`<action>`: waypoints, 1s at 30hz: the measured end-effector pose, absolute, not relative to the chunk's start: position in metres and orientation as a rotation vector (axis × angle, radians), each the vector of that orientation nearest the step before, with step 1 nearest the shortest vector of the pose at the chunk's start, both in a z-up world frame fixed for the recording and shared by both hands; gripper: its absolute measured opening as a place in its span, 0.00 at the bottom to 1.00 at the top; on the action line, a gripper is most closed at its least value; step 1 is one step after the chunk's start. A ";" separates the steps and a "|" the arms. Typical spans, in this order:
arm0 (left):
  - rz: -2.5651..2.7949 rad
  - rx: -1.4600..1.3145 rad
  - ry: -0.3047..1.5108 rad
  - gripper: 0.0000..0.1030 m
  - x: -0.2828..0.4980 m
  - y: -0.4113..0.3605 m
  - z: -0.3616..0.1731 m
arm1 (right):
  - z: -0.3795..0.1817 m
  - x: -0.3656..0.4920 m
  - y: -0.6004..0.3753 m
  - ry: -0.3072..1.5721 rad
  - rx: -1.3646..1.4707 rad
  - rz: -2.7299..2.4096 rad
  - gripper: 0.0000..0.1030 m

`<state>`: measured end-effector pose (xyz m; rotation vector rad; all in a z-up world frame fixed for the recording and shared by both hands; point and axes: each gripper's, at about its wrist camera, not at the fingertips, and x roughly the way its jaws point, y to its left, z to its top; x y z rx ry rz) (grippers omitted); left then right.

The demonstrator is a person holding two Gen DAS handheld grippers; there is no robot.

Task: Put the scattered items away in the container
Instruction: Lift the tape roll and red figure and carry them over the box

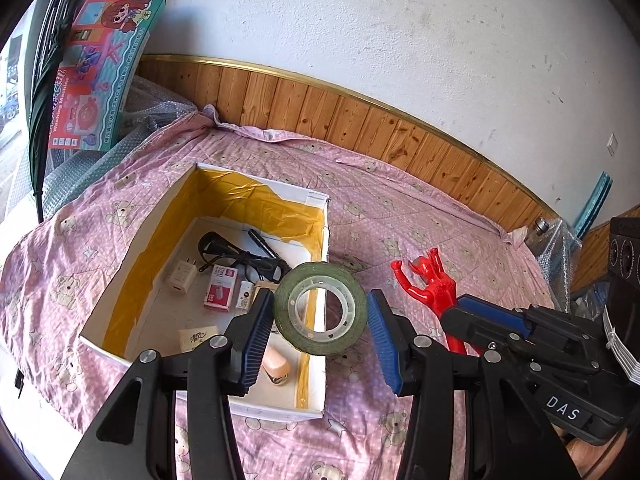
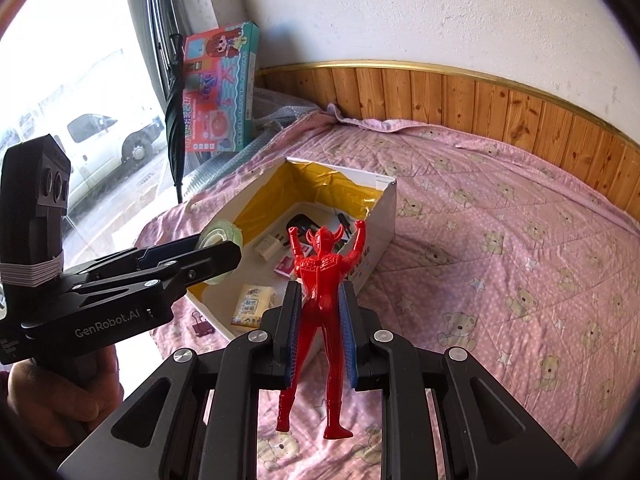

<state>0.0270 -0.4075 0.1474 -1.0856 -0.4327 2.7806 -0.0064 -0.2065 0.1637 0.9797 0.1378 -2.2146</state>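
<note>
Item 1, left gripper (image 1: 320, 316): jaws spread wide; a roll of green tape (image 1: 320, 309) sits between the blue pads, touching the left pad and clear of the right one, above the near right corner of the box

Item 2, right gripper (image 2: 320, 328): jaws narrow, clamped on the waist of a red toy figure (image 2: 320, 280); figure upright, arms raised, legs hanging below the pads, held above the bedspread just beside the box

Item 3, cardboard box (image 1: 120, 280): white, open-topped, lined with yellow tape; stands on the pink bear-print bedspread (image 1: 420, 232). Contents: white plug adapter (image 1: 182, 277), red-and-white staple box (image 1: 219, 286), black glasses (image 1: 240, 254), black pen (image 1: 264, 246), tissue packet (image 1: 198, 338), peach-coloured stapler (image 1: 276, 368)

Item 4, black binder clip (image 2: 202, 326): on the bedspread, outside the box, near its front wall

Item 5, toy washing-machine carton (image 1: 104, 68): leaning in the corner beside a folded dark umbrella (image 1: 42, 104)
</note>
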 end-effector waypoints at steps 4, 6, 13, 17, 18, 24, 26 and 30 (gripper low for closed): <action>2.784 -1.094 -0.449 0.48 0.024 -0.416 0.145 | 0.165 -0.010 -0.220 0.154 0.977 -2.201 0.19; 2.784 -1.100 -0.454 0.48 0.021 -0.419 0.144 | 0.166 -0.011 -0.226 0.162 0.976 -2.195 0.19; 2.789 -1.122 -0.478 0.48 0.013 -0.431 0.140 | 0.170 -0.017 -0.248 0.188 0.966 -2.171 0.19; 2.789 -1.139 -0.496 0.48 0.008 -0.438 0.137 | 0.173 -0.021 -0.261 0.203 0.960 -2.158 0.19; 2.791 -1.142 -0.501 0.48 0.007 -0.440 0.137 | 0.173 -0.021 -0.263 0.207 0.958 -2.155 0.19; 2.791 -1.168 -0.524 0.48 -0.001 -0.451 0.131 | 0.172 -0.027 -0.282 0.229 0.963 -2.137 0.19; 2.791 -1.176 -0.534 0.48 -0.003 -0.455 0.129 | 0.171 -0.030 -0.287 0.234 0.968 -2.130 0.19; 2.791 -1.195 -0.556 0.48 -0.008 -0.463 0.124 | 0.169 -0.036 -0.300 0.250 0.975 -2.113 0.19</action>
